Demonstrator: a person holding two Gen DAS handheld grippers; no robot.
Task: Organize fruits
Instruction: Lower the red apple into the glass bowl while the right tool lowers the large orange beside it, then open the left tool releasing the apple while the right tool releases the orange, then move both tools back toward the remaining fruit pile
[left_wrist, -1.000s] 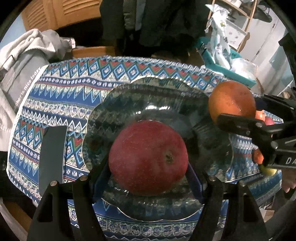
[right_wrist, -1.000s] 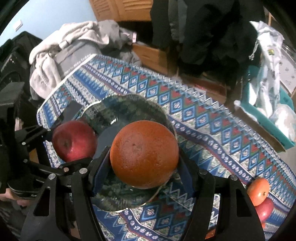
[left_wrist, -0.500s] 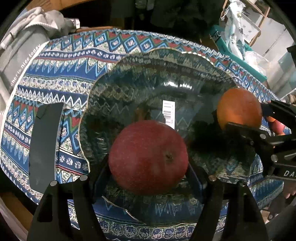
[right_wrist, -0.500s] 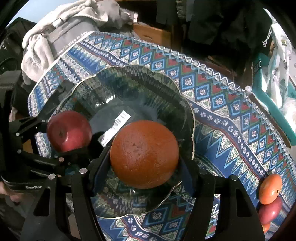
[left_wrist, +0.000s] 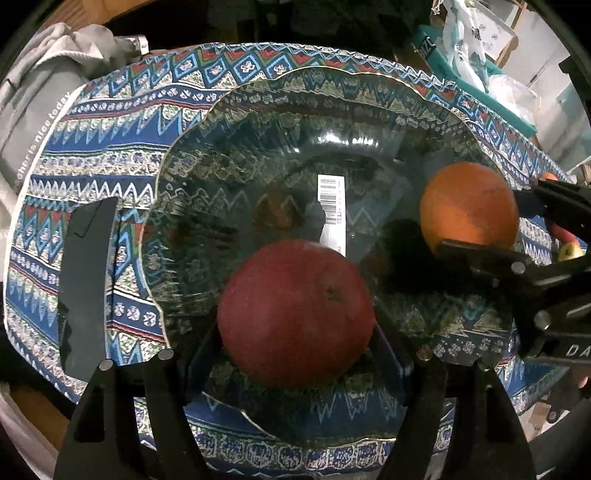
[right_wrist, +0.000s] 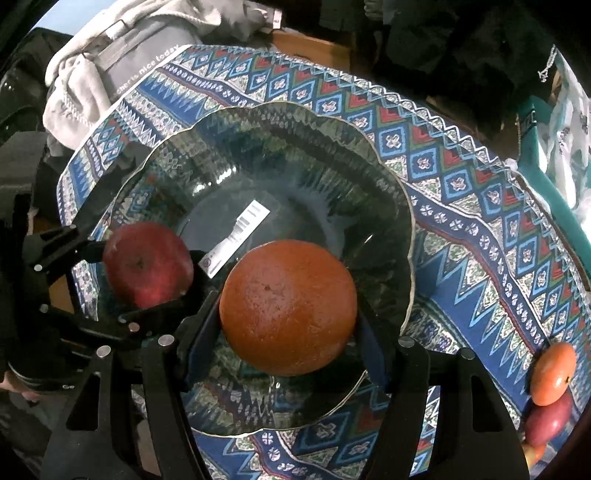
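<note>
A clear glass bowl (left_wrist: 258, 122) (right_wrist: 369, 177) with a wavy rim and a barcode sticker sits on the patterned tablecloth. My left gripper (left_wrist: 297, 325) is shut on a red apple (left_wrist: 295, 312), held low inside the bowl's near side. My right gripper (right_wrist: 290, 317) is shut on an orange (right_wrist: 288, 306), held over the bowl's right part. In the left wrist view the orange (left_wrist: 469, 205) shows at right between the right gripper's black fingers. In the right wrist view the apple (right_wrist: 147, 264) shows at left in the left gripper.
A persimmon (right_wrist: 552, 373) and a red fruit (right_wrist: 545, 419) lie on the cloth (right_wrist: 480, 240) at the far right edge. A dark flat object (left_wrist: 86, 288) lies left of the bowl. Grey clothing (left_wrist: 33, 110) is heaped beyond the table's left end. A teal bin (left_wrist: 480, 85) stands behind.
Both grippers came down toward the bowl with their fruits and tilted more steeply. The bowl now fills more of each view and its barcode sticker shows.
</note>
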